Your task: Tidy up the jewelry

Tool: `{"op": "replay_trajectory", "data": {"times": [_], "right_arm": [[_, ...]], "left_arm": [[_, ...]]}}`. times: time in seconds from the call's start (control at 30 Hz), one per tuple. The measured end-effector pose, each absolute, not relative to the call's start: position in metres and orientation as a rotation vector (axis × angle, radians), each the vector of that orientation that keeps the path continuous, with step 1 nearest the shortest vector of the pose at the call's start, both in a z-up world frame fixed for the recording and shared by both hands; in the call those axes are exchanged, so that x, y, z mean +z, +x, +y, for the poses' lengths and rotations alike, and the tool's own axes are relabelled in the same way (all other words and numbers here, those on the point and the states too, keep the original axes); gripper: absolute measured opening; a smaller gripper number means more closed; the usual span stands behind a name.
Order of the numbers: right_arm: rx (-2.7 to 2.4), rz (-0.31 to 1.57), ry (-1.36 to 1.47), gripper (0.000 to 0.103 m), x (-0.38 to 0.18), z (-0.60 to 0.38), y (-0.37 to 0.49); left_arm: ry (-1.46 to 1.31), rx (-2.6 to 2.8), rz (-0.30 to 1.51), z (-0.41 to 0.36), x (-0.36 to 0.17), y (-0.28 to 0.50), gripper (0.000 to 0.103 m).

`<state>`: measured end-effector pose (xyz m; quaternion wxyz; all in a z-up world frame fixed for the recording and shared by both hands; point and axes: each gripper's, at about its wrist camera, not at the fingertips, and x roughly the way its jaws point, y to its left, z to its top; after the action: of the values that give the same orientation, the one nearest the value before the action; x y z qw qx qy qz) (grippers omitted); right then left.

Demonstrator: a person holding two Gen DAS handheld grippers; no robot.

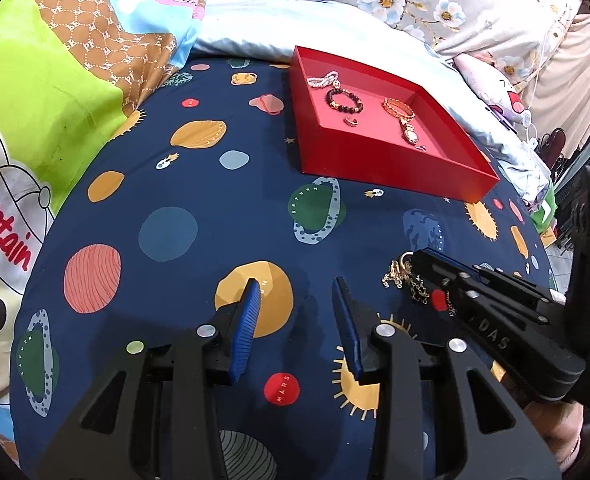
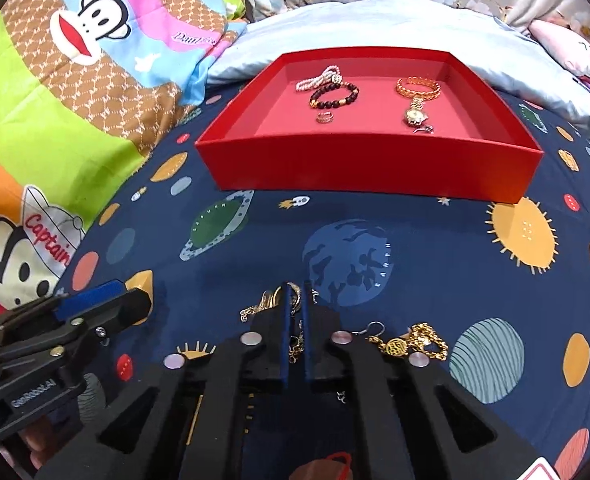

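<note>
Nearest you, your right gripper (image 2: 295,294) is pinching down into the heap of loose jewelry on the planet-print bedsheet (image 2: 395,360); its blue pads are standing almost together, with a small ring (image 2: 294,289) and a thin gold chain (image 2: 295,344) showing in the slit between them, so you appear to be clamping on that little cluster rather than on bare cloth; before lifting, you should be checking that only one piece is coming, because the chains are lying tangled and a neighbour could trail up with it; lifting slowly and straight is the safe way. Just to the right of those fingers, a gold necklace with a round pendant (image 2: 397,346) and a hook earring (image 2: 373,328) are lying touching the heap, still waiting. Your left gripper (image 1: 297,312) is hovering beside it with its jaws apart and nothing between them, only the sheet below; it is sitting well placed to pin a stray chain if one drags. Farther off, the red tray (image 2: 367,168) is resting on the sheet with its near wall toward you; you will be needing to clear that wall. Inside, the dark beaded bracelet (image 2: 333,96), the pearl bracelet (image 2: 319,78), a small ring (image 2: 323,117), the gold chain bracelet (image 2: 418,87) and the gold watch (image 2: 414,115) are already lying sorted; the right half beyond the watch is looking free.
</note>
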<state>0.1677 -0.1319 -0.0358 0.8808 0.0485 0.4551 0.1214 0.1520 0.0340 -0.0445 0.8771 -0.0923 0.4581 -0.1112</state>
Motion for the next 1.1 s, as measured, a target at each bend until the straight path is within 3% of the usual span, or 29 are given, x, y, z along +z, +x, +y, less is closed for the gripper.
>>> {"op": "replay_trajectory", "data": {"times": [0.33,0.47,0.5,0.67,0.83,1.1], "right_arm": [[0.266,0.928,0.133,0.004,-0.026,-0.145,0.157],[0.274,0.924,0.116,0.029,-0.029,-0.137,0.158],[0.272,0.921,0.109,0.031,-0.029,-0.136,0.158],[0.287,0.946,0.078,0.029,-0.037,-0.125,0.167],[0.26,0.956,0.028,0.016,-0.044,-0.119,0.169],[0.265,0.917,0.071,0.015,-0.029,-0.13,0.161]], "left_arm": [[-0.184,-0.253,0.951,0.024,-0.04,0.149,0.036],[-0.185,-0.255,0.952,0.022,-0.039,0.149,0.036],[-0.183,-0.255,0.952,0.022,-0.039,0.149,0.036],[-0.187,-0.254,0.956,0.023,-0.041,0.15,0.036],[-0.192,-0.251,0.959,0.026,-0.042,0.152,0.037],[-0.197,-0.253,0.962,0.028,-0.042,0.152,0.037]]}}
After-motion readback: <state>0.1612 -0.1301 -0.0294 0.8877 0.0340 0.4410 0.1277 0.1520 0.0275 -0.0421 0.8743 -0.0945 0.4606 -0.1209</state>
